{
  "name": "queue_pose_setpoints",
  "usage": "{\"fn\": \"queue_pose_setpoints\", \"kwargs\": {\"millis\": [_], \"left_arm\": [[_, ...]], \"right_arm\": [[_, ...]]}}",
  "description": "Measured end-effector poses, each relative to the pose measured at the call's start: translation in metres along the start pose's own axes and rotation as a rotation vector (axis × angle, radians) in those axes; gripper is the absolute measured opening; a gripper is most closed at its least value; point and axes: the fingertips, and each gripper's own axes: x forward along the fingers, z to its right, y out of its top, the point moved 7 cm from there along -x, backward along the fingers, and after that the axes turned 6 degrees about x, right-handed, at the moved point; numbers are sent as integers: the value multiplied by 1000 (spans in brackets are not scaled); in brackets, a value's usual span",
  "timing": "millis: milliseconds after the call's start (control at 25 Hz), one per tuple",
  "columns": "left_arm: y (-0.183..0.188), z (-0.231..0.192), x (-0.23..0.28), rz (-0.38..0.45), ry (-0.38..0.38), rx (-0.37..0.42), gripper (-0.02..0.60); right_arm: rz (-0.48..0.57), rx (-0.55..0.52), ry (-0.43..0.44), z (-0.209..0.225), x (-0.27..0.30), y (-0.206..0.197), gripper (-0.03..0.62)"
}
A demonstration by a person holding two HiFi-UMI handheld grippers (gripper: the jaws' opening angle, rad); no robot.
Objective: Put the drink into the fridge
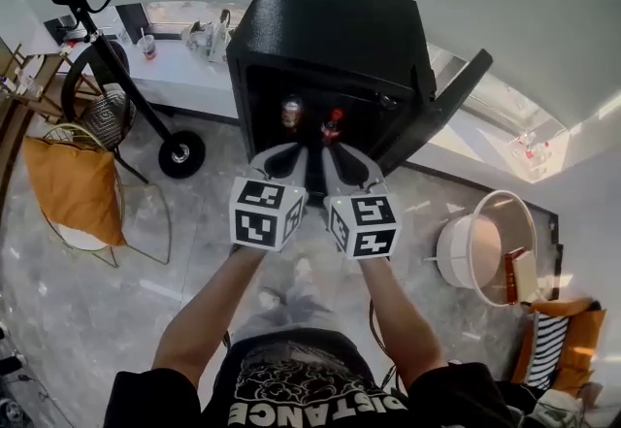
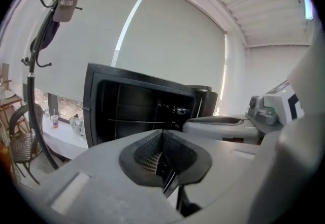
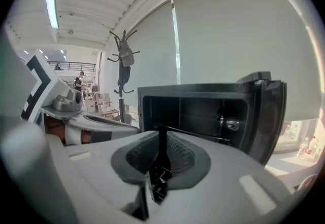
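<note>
A black mini fridge [image 1: 330, 28] stands open on the floor, its door [image 1: 456, 91] swung out to the right. Inside it, in the head view, stand two drinks: a brownish one [image 1: 291, 113] and a dark bottle with a red cap [image 1: 332, 125]. My left gripper [image 1: 288, 152] and right gripper [image 1: 347, 154] hover side by side just in front of the opening. Both are shut with nothing between the jaws. The left gripper view shows its jaws [image 2: 163, 134] meeting in a line before the fridge [image 2: 96, 111]. The right gripper [image 3: 161, 131] looks the same before the fridge [image 3: 203, 91]. Neither gripper view shows the drinks.
A coat stand with a wheeled base [image 1: 180, 152] stands left of the fridge, and a chair with an orange cushion [image 1: 73, 188] further left. A white round tub [image 1: 485, 246] sits at the right. Behind the fridge runs a white window ledge [image 1: 184, 72] with a cup [image 1: 147, 46].
</note>
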Motion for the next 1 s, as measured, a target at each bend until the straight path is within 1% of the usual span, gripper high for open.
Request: {"fn": "queue_pose_setpoints", "kwargs": {"millis": [160, 440, 720, 1000], "left_arm": [[8, 10, -23, 11, 7, 15, 5], [14, 20, -44, 19, 7, 31, 5], [11, 30, -48, 22, -17, 43, 5], [13, 35, -46, 18, -34, 60, 5]], "right_arm": [[-14, 2, 41, -17, -19, 11, 2], [-27, -9, 77, -33, -38, 17, 2], [-28, -19, 77, -36, -52, 14, 2], [-14, -12, 70, -33, -53, 18, 2]]}}
